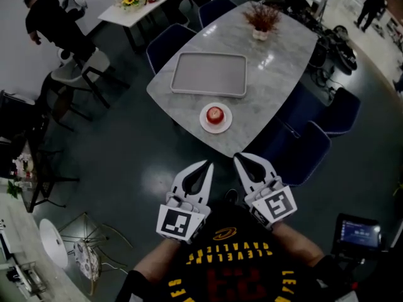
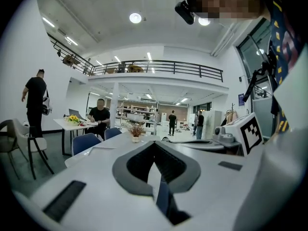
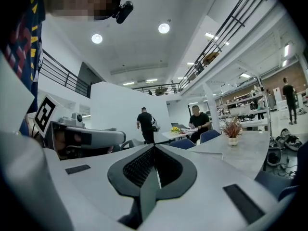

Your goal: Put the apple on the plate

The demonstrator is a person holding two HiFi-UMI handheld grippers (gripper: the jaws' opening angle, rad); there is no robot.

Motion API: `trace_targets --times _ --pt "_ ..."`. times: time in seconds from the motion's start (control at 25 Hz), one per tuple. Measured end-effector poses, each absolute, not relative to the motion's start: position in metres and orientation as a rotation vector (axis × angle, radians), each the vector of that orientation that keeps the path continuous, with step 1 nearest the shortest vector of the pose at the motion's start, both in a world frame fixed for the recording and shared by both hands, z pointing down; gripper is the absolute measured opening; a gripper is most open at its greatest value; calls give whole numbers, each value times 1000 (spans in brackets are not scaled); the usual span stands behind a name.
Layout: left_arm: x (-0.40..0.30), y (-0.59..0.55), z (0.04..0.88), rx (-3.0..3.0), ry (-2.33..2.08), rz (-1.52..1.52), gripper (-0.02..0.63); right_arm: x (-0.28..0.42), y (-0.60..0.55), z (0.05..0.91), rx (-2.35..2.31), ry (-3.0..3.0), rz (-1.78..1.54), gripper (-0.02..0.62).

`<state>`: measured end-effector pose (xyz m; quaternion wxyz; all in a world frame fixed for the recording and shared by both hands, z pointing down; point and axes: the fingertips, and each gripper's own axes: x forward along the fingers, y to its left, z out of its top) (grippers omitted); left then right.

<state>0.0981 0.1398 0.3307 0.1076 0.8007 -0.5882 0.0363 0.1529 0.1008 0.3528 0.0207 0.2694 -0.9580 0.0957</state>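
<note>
Marble-patterned and pale, the counter [image 1: 271, 74] carried a red apple [image 1: 215, 114] that sat in the middle of a small white plate [image 1: 204, 119] near its closest edge. Just beyond the plate lay a grey rectangular tray [image 1: 210, 74] with nothing on it, and a potted plant [image 1: 262, 19] stood at the far end.

Both grippers were held close to the person's chest, well apart from the counter and over the dark floor [image 1: 126, 162]. The left gripper [image 1: 206, 165] had its jaws clenched together at the tips with nothing between them, and the left gripper view showed the same closed point [image 2: 155, 143]. The right gripper [image 1: 238, 158] was likewise pressed closed and empty, as its own view confirmed [image 3: 154, 147].

Blue chairs [image 1: 334, 112] ringed the counter. A person in black [image 1: 53, 21] stood by another table at the far left.
</note>
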Motion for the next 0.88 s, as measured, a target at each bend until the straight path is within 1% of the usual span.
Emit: trace_targets --times 0.36,0.56,0.76,0.84,0.88 --pt "35 89 380 2244 -1727 108 2 146 51 397 904 -2870 368 6" --pt "5 50 418 2205 -1574 131 2 134 14 418 978 -2789 422 8" --pt "-17 16 458 2161 -1427 176 3 122 -18 453 1051 -2692 557 8" --pt "-24 6 479 2132 -1362 196 43 121 -28 472 1097 -2642 622 9" --pt "-28 1 489 2112 -1330 207 65 120 -32 483 1118 -2613 661 25"
